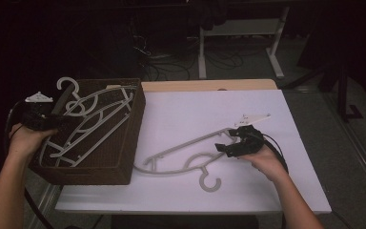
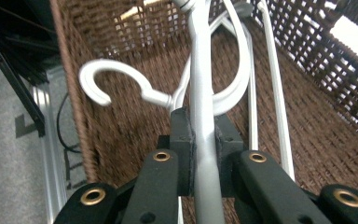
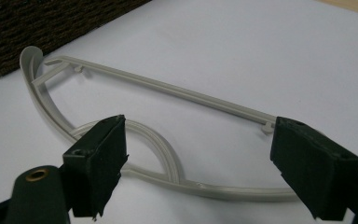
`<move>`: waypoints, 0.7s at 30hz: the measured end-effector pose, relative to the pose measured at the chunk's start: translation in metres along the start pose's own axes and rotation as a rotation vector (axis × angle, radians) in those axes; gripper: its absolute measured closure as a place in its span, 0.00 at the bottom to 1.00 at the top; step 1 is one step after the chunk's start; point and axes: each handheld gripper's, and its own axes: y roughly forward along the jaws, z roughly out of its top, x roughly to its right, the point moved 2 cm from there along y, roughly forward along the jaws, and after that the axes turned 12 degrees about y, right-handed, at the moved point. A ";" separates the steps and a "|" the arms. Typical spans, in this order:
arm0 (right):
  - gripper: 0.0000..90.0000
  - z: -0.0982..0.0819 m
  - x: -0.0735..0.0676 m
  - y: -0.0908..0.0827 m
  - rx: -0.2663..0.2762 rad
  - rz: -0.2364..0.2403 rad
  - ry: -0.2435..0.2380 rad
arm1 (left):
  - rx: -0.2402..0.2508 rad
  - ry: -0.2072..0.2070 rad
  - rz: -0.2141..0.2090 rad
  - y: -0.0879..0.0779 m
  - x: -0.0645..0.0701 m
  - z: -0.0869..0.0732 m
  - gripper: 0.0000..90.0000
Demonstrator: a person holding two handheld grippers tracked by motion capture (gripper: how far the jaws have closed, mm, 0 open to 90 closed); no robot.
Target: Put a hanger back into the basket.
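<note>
We hold a gripper in each hand over the white table (image 1: 181, 114). Our left gripper (image 2: 200, 144) sits at about nine o'clock in the high view, at the near-left corner of the brown wicker basket (image 1: 128, 143), and its fingers (image 2: 182, 135) are clamped on the shaft of a white hanger (image 2: 200, 84) that reaches into the basket. That held hanger lies on top of another white one already inside; in the left gripper view a curved hook (image 2: 116, 77) shows at ten o'clock from the fingers, against the woven wall. Our right gripper (image 3: 200, 163) hovers at about four o'clock on the table, and its fingers (image 3: 98, 158) stand wide apart, closed on nothing. Between and just beyond them lies a grey hanger (image 3: 168, 88), flat on the table, its long bar running toward the basket. In the high view this hanger (image 1: 181, 150) rests just right of the basket, its hook at six o'clock, near the table's front edge, and its far end lies close under the right gripper (image 1: 228, 143).
</note>
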 end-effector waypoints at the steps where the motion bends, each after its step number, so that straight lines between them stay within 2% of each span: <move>1: 0.20 0.000 0.000 0.000 -0.001 0.000 0.001 | 0.003 -0.004 -0.006 0.001 0.000 -0.001 0.90; 2: 0.20 0.000 0.000 0.000 0.000 -0.001 0.001 | 0.012 -0.015 -0.015 0.003 0.000 -0.003 0.90; 3: 0.20 0.000 0.000 0.000 0.000 -0.001 0.001 | 0.020 -0.028 -0.018 0.003 0.000 -0.004 0.84; 4: 0.20 0.000 0.000 0.000 0.000 0.000 0.001 | 0.027 -0.041 -0.015 0.003 -0.001 -0.004 0.74; 6: 0.20 0.000 0.000 0.000 0.001 0.000 0.000 | 0.039 -0.051 0.020 0.001 -0.003 -0.004 0.59; 9: 0.20 0.000 0.000 0.000 0.002 0.002 -0.001 | 0.073 -0.080 0.009 -0.003 -0.003 -0.001 0.46; 11: 0.20 0.000 0.000 0.000 0.002 0.002 -0.004 | 0.094 -0.074 -0.008 -0.005 0.002 0.004 0.40; 13: 0.20 0.001 0.000 0.000 0.003 0.001 -0.003 | 0.115 -0.065 -0.032 -0.006 0.009 0.011 0.36; 14: 0.20 0.001 -0.001 -0.001 0.005 0.000 0.001 | 0.127 -0.057 -0.048 -0.006 0.013 0.015 0.31; 21: 0.20 0.001 -0.001 -0.001 0.004 0.002 0.002 | 0.213 0.001 -0.166 -0.006 0.055 0.055 0.24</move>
